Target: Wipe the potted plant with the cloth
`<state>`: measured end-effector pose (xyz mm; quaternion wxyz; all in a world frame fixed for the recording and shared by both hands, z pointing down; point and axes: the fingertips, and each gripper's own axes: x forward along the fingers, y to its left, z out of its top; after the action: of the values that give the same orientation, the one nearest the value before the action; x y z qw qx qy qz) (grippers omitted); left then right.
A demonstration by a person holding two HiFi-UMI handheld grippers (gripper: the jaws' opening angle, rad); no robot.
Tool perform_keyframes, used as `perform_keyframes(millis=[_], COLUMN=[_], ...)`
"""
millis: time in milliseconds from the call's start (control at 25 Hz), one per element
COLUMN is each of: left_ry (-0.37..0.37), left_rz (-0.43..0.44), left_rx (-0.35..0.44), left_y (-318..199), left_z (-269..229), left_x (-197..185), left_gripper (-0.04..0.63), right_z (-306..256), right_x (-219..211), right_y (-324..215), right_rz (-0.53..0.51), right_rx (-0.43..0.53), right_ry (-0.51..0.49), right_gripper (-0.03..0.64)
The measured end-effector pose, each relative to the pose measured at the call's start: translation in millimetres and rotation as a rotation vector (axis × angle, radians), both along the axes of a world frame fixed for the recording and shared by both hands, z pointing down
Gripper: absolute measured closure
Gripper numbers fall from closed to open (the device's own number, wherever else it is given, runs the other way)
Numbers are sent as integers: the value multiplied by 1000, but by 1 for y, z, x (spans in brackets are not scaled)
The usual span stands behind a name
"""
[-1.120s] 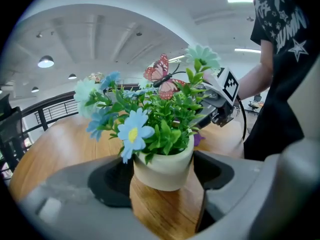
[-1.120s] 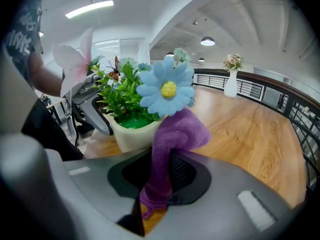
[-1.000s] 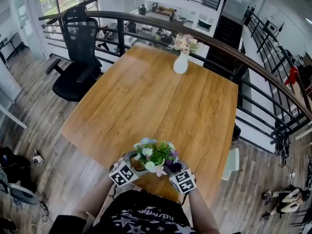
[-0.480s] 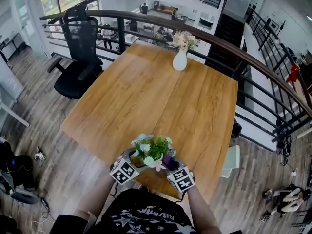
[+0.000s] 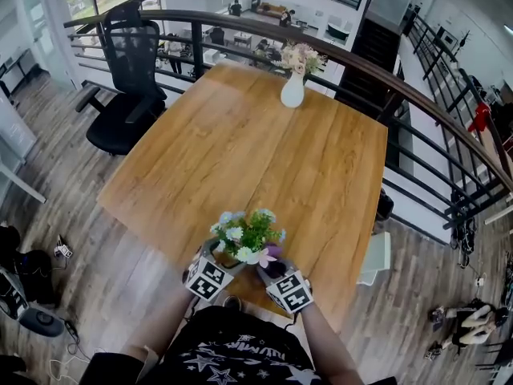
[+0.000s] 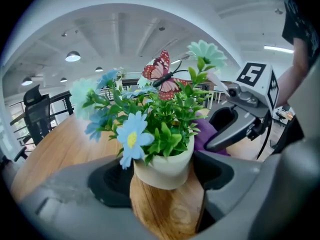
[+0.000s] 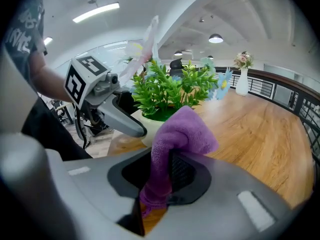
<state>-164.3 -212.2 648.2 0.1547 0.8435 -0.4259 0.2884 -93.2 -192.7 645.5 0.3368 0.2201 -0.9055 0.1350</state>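
Potted plant [image 5: 244, 243] is at the near edge of the counter [image 5: 264, 151], its pale pot [image 6: 165, 166] clamped between the wide-set jaws of the left tongs [image 6: 162, 176]. It looks light and top-heavy. The pot is stiff and smooth, so the hold belongs low on its wall, not on the leaves [image 6: 170, 119], soft flowers [image 6: 131, 139] or thin-stemmed butterfly [image 6: 162, 74], which would likely bend. The right tongs [image 7: 167, 169] are closed on the limp purple cloth [image 7: 182, 131], just beside the foliage.
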Motion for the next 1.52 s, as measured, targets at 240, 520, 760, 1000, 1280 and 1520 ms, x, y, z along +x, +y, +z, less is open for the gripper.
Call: perform_keyframes(millis=[240, 520, 760, 1000, 1280, 1520], left_ry=[-5, -5, -7, -6, 70, 76], left_rz=[-59, -81, -88, -43, 76, 93], left_rx=[-5, -5, -6, -33, -58, -60], left_y=[1, 1, -4, 11, 31, 37], left_z=[-1, 0, 1, 0, -4, -5], left_x=[4, 4, 5, 8, 27, 31], left_gripper=[206, 206, 206, 245, 249, 250], right_z=[1, 2, 5, 3, 2, 3], right_x=[-8, -16, -16, -4, 14, 14], right_y=[11, 16, 10, 0, -29, -22], right_rz=[4, -6, 8, 79, 186, 142], right_rx=[-15, -22, -25, -19, 10, 10], right_ry=[-20, -21, -31, -21, 4, 13], right_gripper=[532, 532, 531, 531, 531, 531])
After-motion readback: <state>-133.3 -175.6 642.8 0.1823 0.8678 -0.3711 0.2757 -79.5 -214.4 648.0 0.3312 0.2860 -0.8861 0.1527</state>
